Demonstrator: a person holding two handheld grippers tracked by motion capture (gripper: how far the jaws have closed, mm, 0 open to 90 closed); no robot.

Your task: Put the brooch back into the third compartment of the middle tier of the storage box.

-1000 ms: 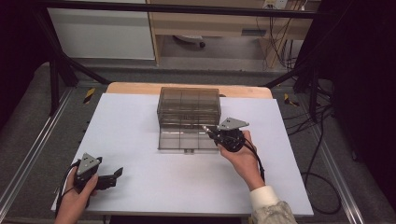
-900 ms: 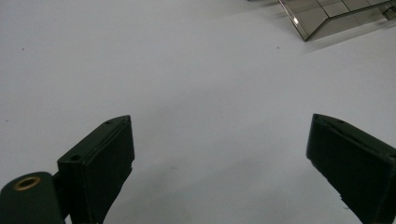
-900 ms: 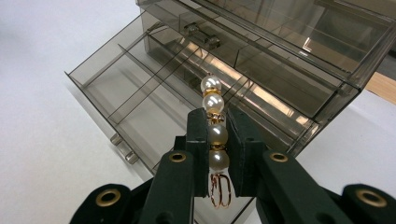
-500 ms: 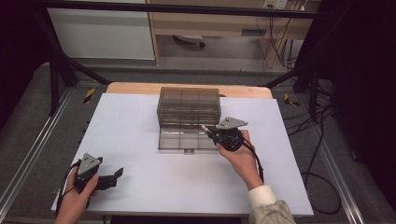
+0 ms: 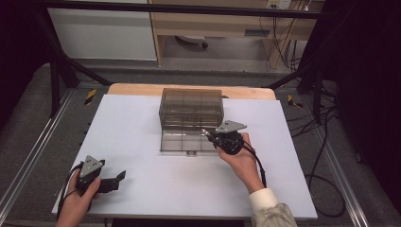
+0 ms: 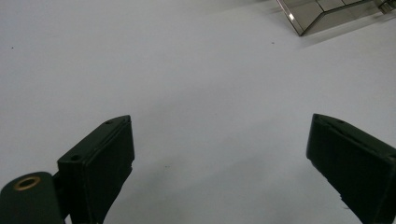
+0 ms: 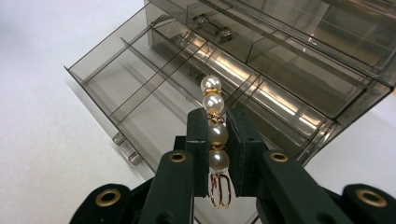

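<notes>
A wide white rectangular tabletop (image 5: 142,127) spans the scene, its wooden far edge showing behind a smoky translucent plastic drawer cabinet (image 5: 191,106) that stands at the middle of the far half. The cabinet's lowest drawer (image 5: 182,141) is pulled out toward the person; thin partitions divide it into compartments. In the right gripper view a clear bar handle is seen on an upper drawer front (image 7: 210,25), and the open drawer's own handle (image 7: 126,149) juts from its near edge. The right gripper (image 5: 211,135), carried in the person's right hand (image 5: 241,158), sits at the right front corner of the open drawer, jaws directed at it. Those jaws are clamped on a short strand of cream pearl beads with gold spacers and a coppery wire loop (image 7: 214,130); two pearls lie between the pads, two stand out beyond the tips above the drawer's compartments, and the loop hangs behind the pads. The left gripper (image 5: 118,177), in the left hand (image 5: 78,198), rests low at the near left corner of the tabletop, well apart from the cabinet, jaws spread wide with bare tabletop between them.
</notes>
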